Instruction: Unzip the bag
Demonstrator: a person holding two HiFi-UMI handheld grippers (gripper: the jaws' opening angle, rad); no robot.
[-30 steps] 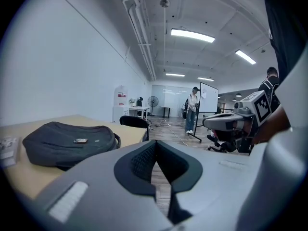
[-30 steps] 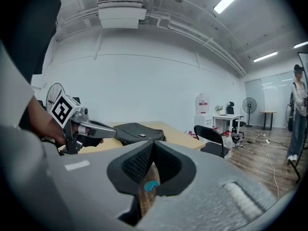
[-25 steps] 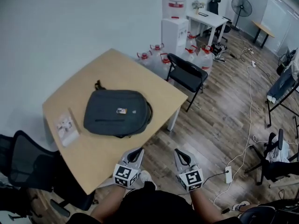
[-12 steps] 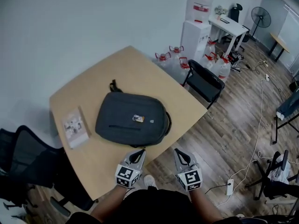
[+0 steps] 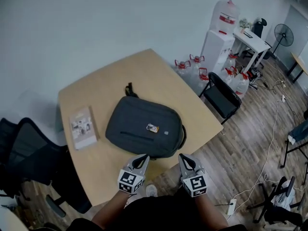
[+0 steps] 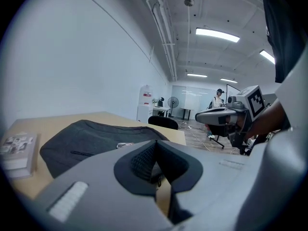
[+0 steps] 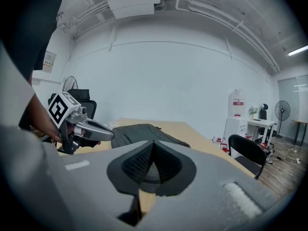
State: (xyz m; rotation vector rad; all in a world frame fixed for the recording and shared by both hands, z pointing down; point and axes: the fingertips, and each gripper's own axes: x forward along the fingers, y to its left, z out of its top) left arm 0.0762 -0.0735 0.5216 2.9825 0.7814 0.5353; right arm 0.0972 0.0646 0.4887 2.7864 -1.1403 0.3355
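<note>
A dark grey backpack (image 5: 144, 127) lies flat on the wooden table (image 5: 103, 88), its handle toward the far side and a small tag on its front. Both grippers hover at the table's near edge, just short of the bag and apart from it. My left gripper (image 5: 141, 160) is shut with nothing in it, and my right gripper (image 5: 185, 160) is shut and empty too. In the left gripper view the bag (image 6: 91, 141) lies beyond my closed jaws. The right gripper view shows the bag (image 7: 139, 131) ahead, with the left gripper (image 7: 108, 134) off to the left.
A booklet (image 5: 83, 127) lies on the table left of the bag. A black office chair (image 5: 29, 153) stands at the table's left, a black folding chair (image 5: 222, 97) at its right corner. Water jugs (image 5: 192, 66) and a dispenser (image 5: 219, 37) stand beyond, with cables on the floor.
I have moved up to the table: the bag now lies much nearer both grippers, which sit at the table's near edge. Both grippers stay shut.
</note>
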